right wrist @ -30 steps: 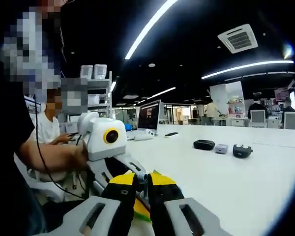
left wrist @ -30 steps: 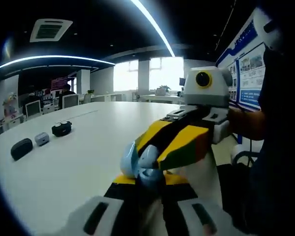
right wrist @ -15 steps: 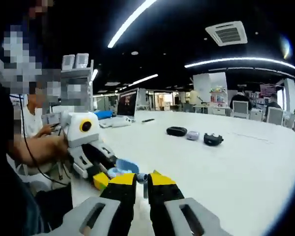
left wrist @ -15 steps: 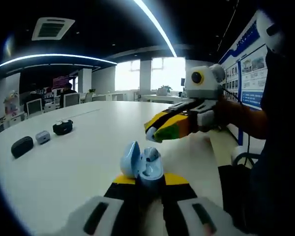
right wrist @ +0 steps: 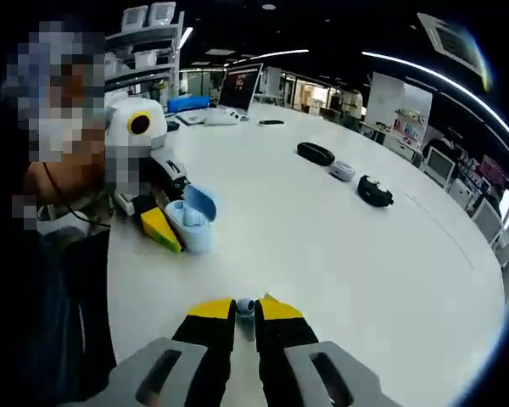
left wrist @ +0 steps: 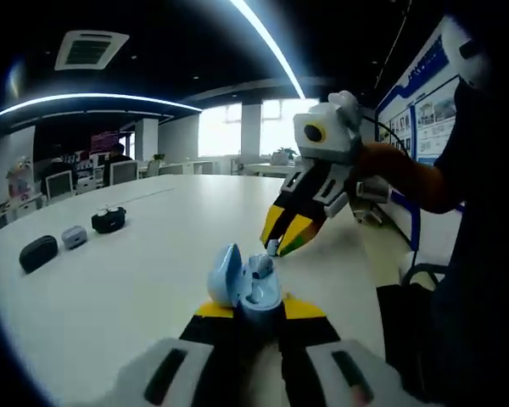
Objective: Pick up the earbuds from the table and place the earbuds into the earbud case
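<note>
Your left tongs (left wrist: 253, 309) clamp the open blue case (left wrist: 244, 284). Your right tongs (right wrist: 245, 307), just beyond it, pinch an earbud (right wrist: 245, 304). Come down off-centre and it may catch the rim and drop onto the table (right wrist: 322, 246).

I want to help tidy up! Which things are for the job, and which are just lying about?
For the job:
- blue case, lid open, held in the left claw
- earbud, pinched in the right claw

Just lying about:
- black case
- small grey case
- black open case
- laptop
</note>
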The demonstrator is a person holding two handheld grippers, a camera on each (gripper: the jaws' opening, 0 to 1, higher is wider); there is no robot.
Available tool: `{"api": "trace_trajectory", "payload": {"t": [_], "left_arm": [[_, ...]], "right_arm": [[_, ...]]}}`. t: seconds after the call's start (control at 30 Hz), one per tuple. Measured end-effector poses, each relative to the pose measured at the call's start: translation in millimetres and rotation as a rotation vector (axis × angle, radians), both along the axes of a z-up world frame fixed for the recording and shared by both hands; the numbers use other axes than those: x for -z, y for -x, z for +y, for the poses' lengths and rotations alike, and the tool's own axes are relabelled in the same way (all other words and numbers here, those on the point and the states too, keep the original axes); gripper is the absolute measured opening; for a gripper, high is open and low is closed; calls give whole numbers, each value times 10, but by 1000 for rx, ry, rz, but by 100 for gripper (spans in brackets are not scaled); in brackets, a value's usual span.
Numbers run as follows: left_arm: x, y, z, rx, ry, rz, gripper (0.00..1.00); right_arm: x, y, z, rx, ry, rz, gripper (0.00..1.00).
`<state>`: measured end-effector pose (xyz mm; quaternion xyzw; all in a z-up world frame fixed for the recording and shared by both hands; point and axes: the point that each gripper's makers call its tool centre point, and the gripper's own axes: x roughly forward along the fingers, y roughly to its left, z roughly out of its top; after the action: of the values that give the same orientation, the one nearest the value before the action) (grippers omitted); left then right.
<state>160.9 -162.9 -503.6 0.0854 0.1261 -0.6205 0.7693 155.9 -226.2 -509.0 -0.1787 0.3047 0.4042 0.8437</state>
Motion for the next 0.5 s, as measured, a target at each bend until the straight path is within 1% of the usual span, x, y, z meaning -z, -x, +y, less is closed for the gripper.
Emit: {"api": "trace_trajectory", "payload": {"t": [0.1, 0.17, 0.27, 0.3, 0.33, 0.37, 0.5], "left_arm": [[0, 0, 0, 1, 0, 1, 18], [0, 2, -1, 2, 0, 0, 18], [0, 3, -2, 2, 0, -1, 18], [0, 3, -2, 2, 1, -1, 18], [1, 4, -1, 2, 1, -2, 18], [1, 5, -1, 2, 1, -2, 18], [0, 7, -2, 1, 1, -8, 19]], "right_arm": [[-1, 10, -4, -5, 4, 12, 9], [12, 30, -20, -15, 20, 23, 10], [65, 70, -61, -23, 61, 61, 15], [57, 59, -65, -24, 63, 69, 16], [75, 81, -79, -23, 79, 95, 17], [73, 83, -91, -27, 96, 106, 17], [84, 104, -104, -77, 220, 133, 17]]}}
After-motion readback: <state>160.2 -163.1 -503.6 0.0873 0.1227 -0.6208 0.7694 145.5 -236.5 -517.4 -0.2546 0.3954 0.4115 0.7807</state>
